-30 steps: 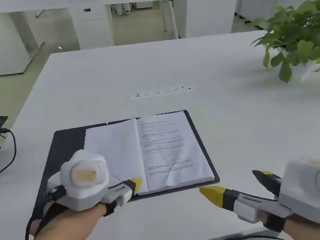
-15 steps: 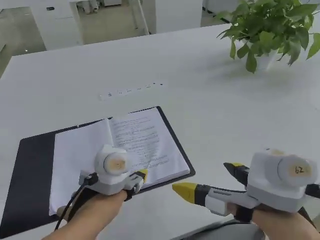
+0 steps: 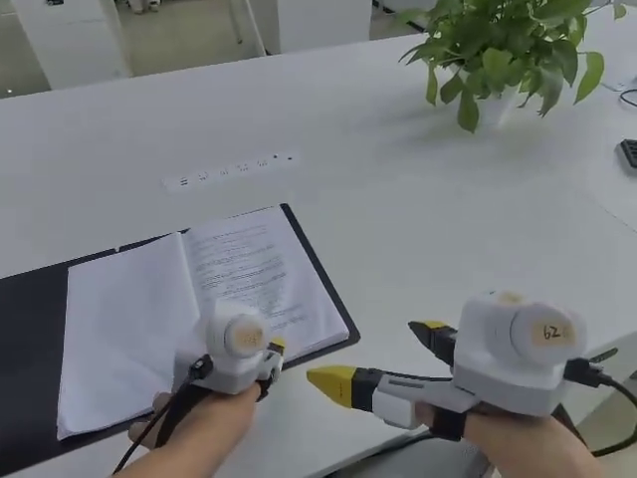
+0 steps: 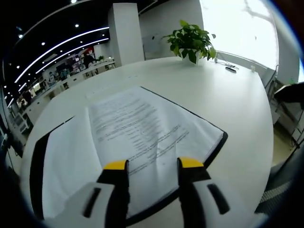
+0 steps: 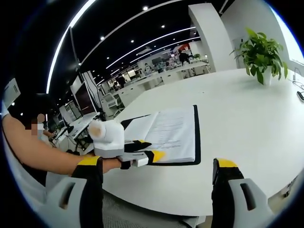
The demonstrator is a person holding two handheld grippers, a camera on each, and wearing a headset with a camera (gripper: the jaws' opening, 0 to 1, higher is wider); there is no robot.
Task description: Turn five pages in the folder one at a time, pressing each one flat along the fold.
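The black folder (image 3: 22,299) lies open on the white table, a blank page (image 3: 119,319) on the left and a printed page (image 3: 249,264) on the right. My left gripper (image 3: 271,357) hovers open at the near edge of the printed page (image 4: 137,123), its yellow-tipped jaws (image 4: 153,164) apart with nothing between them. My right gripper (image 3: 378,355) is wide open, off the folder near its right corner, pointing left. From the right gripper view its jaws (image 5: 156,162) frame the left gripper (image 5: 111,140) and the folder (image 5: 166,130).
A potted plant (image 3: 498,50) stands at the far right of the table (image 3: 418,209). A row of inset sockets (image 3: 234,169) sits beyond the folder. A dark object (image 3: 629,149) lies at the right edge. The table's near edge runs just below both grippers.
The head camera has swung right. My left gripper has shifted from the fold's near end rightward to the printed page's near edge. The right gripper has come closer to the folder's corner.
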